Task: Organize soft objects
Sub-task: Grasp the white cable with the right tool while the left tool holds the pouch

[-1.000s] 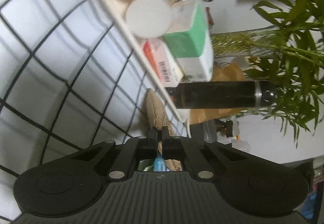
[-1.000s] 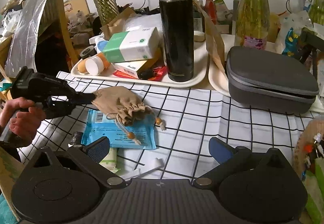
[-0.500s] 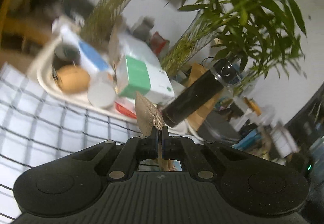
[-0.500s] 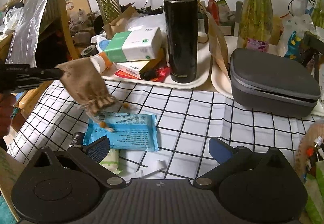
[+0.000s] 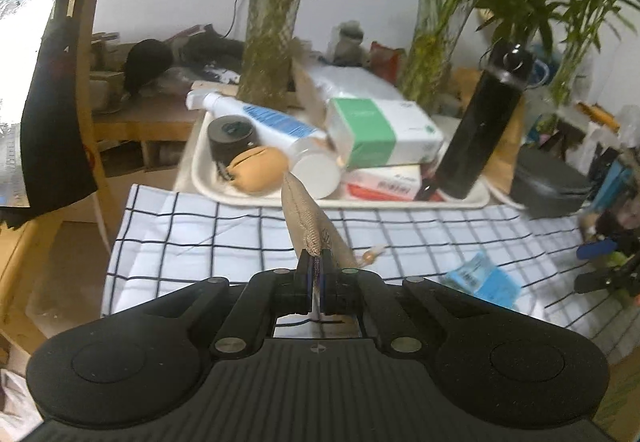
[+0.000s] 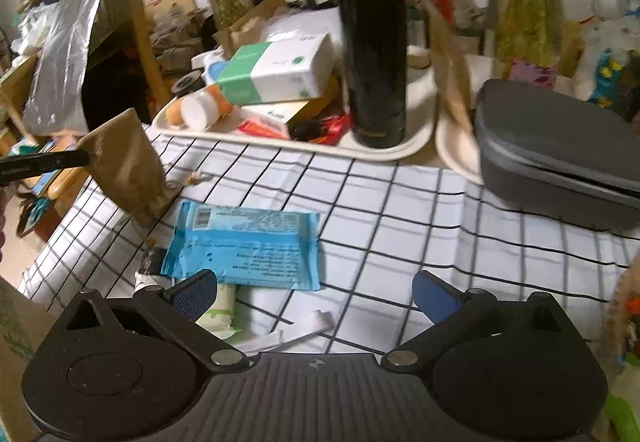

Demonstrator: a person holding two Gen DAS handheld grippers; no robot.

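My left gripper is shut on a tan cloth drawstring pouch and holds it in the air above the left part of the checked cloth. In the right wrist view the pouch hangs from the left gripper's fingers, its cord with beads trailing on the cloth. A blue flat wipes packet lies on the cloth in front of my right gripper, which is open and empty just above the table's near edge. The packet also shows in the left wrist view.
A cream tray at the back holds a black flask, a green-and-white tissue pack, bottles and boxes. A grey zip case sits right. A tube and a toothbrush lie near the front edge. Plant vases stand behind.
The left gripper has lifted the pouch off the blue packet and carried it left and up. The left wrist view has swung from facing the cloth to level. The right gripper stays open.
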